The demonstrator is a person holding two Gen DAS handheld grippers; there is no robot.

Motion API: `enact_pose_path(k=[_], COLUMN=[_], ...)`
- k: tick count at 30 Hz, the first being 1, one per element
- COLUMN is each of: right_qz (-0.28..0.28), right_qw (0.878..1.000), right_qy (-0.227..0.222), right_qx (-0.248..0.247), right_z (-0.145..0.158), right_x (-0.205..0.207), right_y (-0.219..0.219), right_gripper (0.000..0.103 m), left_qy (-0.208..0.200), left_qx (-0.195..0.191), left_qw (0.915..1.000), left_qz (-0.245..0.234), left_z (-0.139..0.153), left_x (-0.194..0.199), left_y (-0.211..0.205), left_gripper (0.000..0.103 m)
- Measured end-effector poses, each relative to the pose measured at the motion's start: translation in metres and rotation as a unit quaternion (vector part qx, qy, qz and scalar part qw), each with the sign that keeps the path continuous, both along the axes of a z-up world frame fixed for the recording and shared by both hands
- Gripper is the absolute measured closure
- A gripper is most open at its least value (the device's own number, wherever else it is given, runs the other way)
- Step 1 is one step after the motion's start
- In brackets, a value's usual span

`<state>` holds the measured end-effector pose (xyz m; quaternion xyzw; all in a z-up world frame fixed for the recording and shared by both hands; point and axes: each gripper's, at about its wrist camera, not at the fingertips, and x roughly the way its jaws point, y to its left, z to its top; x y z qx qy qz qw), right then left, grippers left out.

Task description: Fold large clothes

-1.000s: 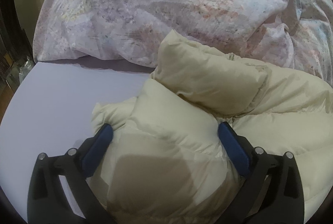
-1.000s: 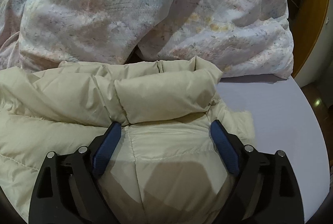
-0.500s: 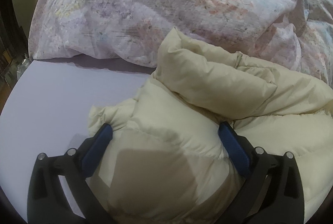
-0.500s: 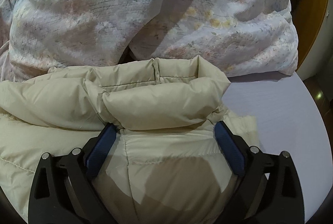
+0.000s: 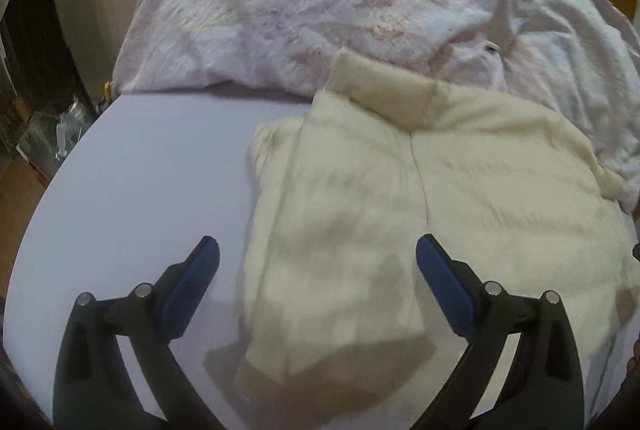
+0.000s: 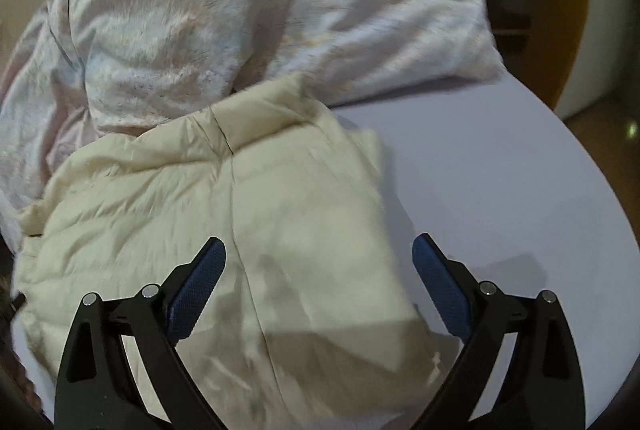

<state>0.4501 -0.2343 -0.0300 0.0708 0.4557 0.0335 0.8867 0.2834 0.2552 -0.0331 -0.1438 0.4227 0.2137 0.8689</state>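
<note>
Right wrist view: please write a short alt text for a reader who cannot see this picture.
A cream puffer jacket lies folded on a pale lilac bed sheet. The open right gripper is above its right edge, holding nothing. A crumpled patterned duvet is bunched behind the jacket.

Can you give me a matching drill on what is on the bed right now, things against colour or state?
1. puffer jacket
2. bedsheet
3. duvet
4. left gripper

a. plain lilac, flat
b. jaws wide apart, holding nothing
c. cream, quilted
d. pale floral, crumpled behind the jacket

Pairs: 1-c, 2-a, 3-d, 4-b
</note>
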Motion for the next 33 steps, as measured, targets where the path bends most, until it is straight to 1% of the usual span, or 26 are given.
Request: enact_pose_path(k=[2, 3, 6, 8, 10, 12, 14, 17, 18, 19, 20, 21, 25, 26, 27, 28, 29, 30, 31, 32, 33], right_qz=[-0.016, -0.02, -0.037, -0.045, -0.049, -0.044, -0.037, -0.035, -0.033, -0.033, -0.034, -0.033, -0.032, -0.032, -0.033, -0.032, -0.031, -0.03, -0.03, -0.029, -0.028], right_qw=[1.0, 0.999, 0.995, 0.99, 0.985, 0.98, 0.981, 0.979, 0.978, 0.977, 0.977, 0.976, 0.974, 0.973, 0.973, 0.971, 0.969, 0.966, 0.964, 0.961, 0.96], right_qy=[0.013, 0.022, 0.062, 0.085, 0.105, 0.115, 0.108, 0.11, 0.109, 0.11, 0.105, 0.106, 0.101, 0.101, 0.1, 0.102, 0.103, 0.104, 0.104, 0.103, 0.102], right_qx=[0.02, 0.031, 0.075, 0.102, 0.128, 0.153, 0.154, 0.169, 0.174, 0.178, 0.18, 0.187, 0.202, 0.205, 0.208, 0.214, 0.221, 0.234, 0.244, 0.254, 0.259], right_z=[-0.001, -0.004, -0.016, -0.026, -0.037, -0.042, -0.04, -0.042, -0.042, -0.043, -0.043, -0.044, -0.044, -0.044, -0.044, -0.045, -0.047, -0.048, -0.049, -0.049, -0.049], right_x=[-0.019, -0.031, -0.049, -0.06, -0.063, -0.065, -0.065, -0.064, -0.063, -0.062, -0.062, -0.06, -0.057, -0.056, -0.056, -0.055, -0.055, -0.056, -0.056, -0.058, -0.059], right_y=[-0.016, -0.003, -0.023, -0.03, -0.035, -0.035, -0.032, -0.029, -0.028, -0.028, -0.026, -0.025, -0.021, -0.021, -0.021, -0.021, -0.021, -0.023, -0.024, -0.027, -0.028], right_gripper=[0.007, 0.007, 0.008, 0.014, 0.017, 0.02, 0.023, 0.029, 0.033, 0.033, 0.037, 0.038, 0.045, 0.048, 0.054, 0.059, 0.061, 0.066, 0.069, 0.073, 0.077], left_qy=[-0.003, -0.004, -0.003, 0.001, 0.006, 0.011, 0.016, 0.023, 0.025, 0.027, 0.028, 0.026, 0.013, 0.01, 0.006, -0.001, -0.005, -0.012, -0.016, -0.025, -0.028], left_qx=[-0.015, -0.029, -0.072, -0.094, -0.102, -0.109, -0.115, -0.123, -0.128, -0.131, -0.136, -0.13, -0.137, -0.139, -0.141, -0.145, -0.148, -0.162, -0.172, -0.184, -0.184], left_qw=[0.9999, 0.9996, 0.9974, 0.9955, 0.9947, 0.9938, 0.993, 0.9916, 0.991, 0.9904, 0.9896, 0.9901, 0.9885, 0.988, 0.9875, 0.9867, 0.9861, 0.9837, 0.982, 0.9791, 0.9786], left_qz=[0.0, 0.003, 0.01, 0.013, 0.014, 0.018, 0.022, 0.031, 0.034, 0.036, 0.04, 0.046, 0.061, 0.066, 0.07, 0.074, 0.075, 0.076, 0.076, 0.082, 0.088], left_z=[0.004, 0.004, -0.001, -0.008, -0.012, -0.017, -0.022, -0.029, -0.032, -0.034, -0.037, -0.038, -0.04, -0.041, -0.041, -0.042, -0.043, -0.044, -0.044, -0.044, -0.043], left_x=[-0.021, -0.033, -0.061, -0.073, -0.076, -0.077, -0.075, -0.07, -0.067, -0.064, -0.06, -0.057, -0.049, -0.048, -0.047, -0.046, -0.046, -0.045, -0.045, -0.046, -0.047], left_y=[-0.004, -0.004, -0.009, -0.013, -0.016, -0.02, -0.023, -0.026, -0.028, -0.028, -0.03, -0.031, -0.033, -0.033, -0.033, -0.032, -0.032, -0.03, -0.03, -0.028, -0.027], left_gripper=[0.006, 0.006, 0.011, 0.014, 0.015, 0.018, 0.023, 0.03, 0.03, 0.03, 0.03, 0.031, 0.031, 0.031, 0.032, 0.038, 0.046, 0.051, 0.061, 0.074, 0.079])
